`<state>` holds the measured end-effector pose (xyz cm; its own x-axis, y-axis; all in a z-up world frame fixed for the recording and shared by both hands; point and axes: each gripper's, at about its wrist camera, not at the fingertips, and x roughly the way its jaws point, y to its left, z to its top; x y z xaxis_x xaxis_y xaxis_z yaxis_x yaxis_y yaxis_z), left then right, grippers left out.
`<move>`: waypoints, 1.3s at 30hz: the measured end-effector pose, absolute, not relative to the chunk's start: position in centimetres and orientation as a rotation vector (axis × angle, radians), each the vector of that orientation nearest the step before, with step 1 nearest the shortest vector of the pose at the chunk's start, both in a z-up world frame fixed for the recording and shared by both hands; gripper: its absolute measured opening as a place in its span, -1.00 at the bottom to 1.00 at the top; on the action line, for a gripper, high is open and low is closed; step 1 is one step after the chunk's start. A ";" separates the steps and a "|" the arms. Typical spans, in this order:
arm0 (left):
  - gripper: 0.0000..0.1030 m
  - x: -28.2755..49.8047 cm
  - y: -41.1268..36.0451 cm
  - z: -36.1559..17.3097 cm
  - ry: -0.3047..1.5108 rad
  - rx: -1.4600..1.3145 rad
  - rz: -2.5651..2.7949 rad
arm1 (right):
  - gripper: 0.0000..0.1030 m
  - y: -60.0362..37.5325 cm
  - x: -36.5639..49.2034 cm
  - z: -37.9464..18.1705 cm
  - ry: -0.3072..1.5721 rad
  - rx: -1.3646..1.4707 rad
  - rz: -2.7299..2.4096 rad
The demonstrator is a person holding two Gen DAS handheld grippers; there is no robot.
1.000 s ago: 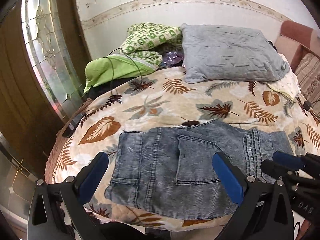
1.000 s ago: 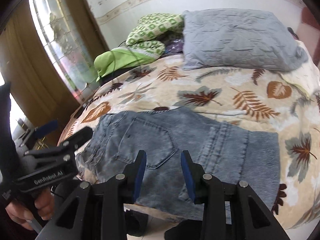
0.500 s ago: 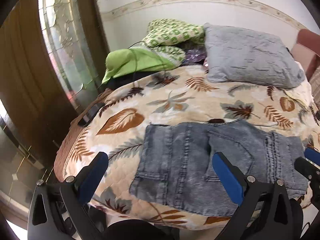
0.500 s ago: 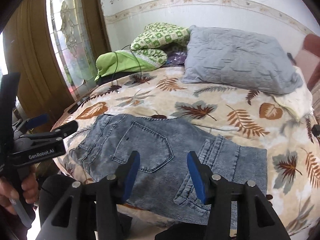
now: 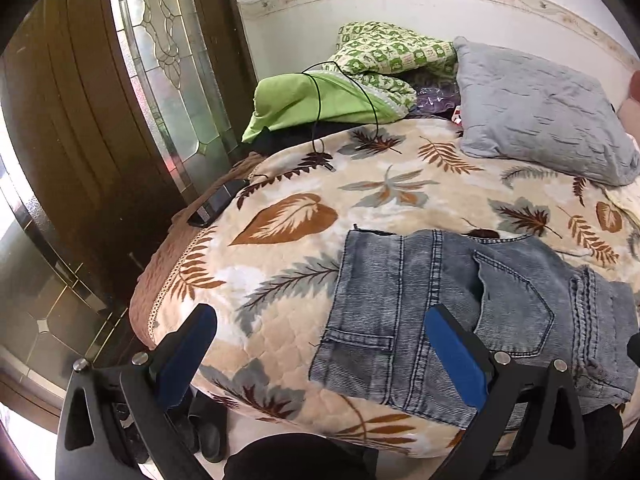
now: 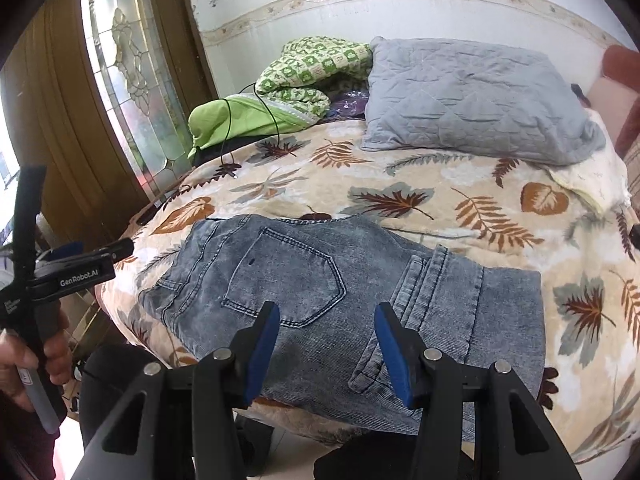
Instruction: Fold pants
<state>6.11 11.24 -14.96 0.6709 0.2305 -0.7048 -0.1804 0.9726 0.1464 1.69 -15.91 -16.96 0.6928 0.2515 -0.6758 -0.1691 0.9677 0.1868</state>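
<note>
Folded blue denim pants (image 5: pixel 452 312) lie flat near the front edge of the bed, back pocket up; they also show in the right wrist view (image 6: pixel 340 304). My left gripper (image 5: pixel 320 348) is open and empty, pulled back off the bed, to the left of the pants. It appears from the side at the left edge of the right wrist view (image 6: pixel 84 260), held in a hand. My right gripper (image 6: pixel 326 348) is open and empty, hovering in front of the pants' near edge, touching nothing.
The bed has a leaf-patterned cover (image 5: pixel 304 216). A grey pillow (image 6: pixel 472 96), a green checked blanket (image 6: pixel 316 64) and a green bundle (image 5: pixel 316 100) with a black cable lie at the back. A phone (image 5: pixel 218 202) lies on the left edge. A wood-and-glass door (image 5: pixel 120 92) stands left.
Both grippers pulled back from the pants. The left swung leftward, so the pants shifted right in its view. The right gripper's jaws opened wider.
</note>
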 end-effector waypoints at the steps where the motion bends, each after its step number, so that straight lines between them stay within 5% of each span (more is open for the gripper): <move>1: 1.00 6.1 11.3 -15.0 0.803 0.068 0.233 | 0.04 -16.0 1.7 -17.0 0.771 0.118 0.237; 39: 1.00 5.3 12.0 -13.6 0.754 0.042 0.238 | 0.04 -13.6 1.3 -16.6 0.766 0.089 0.303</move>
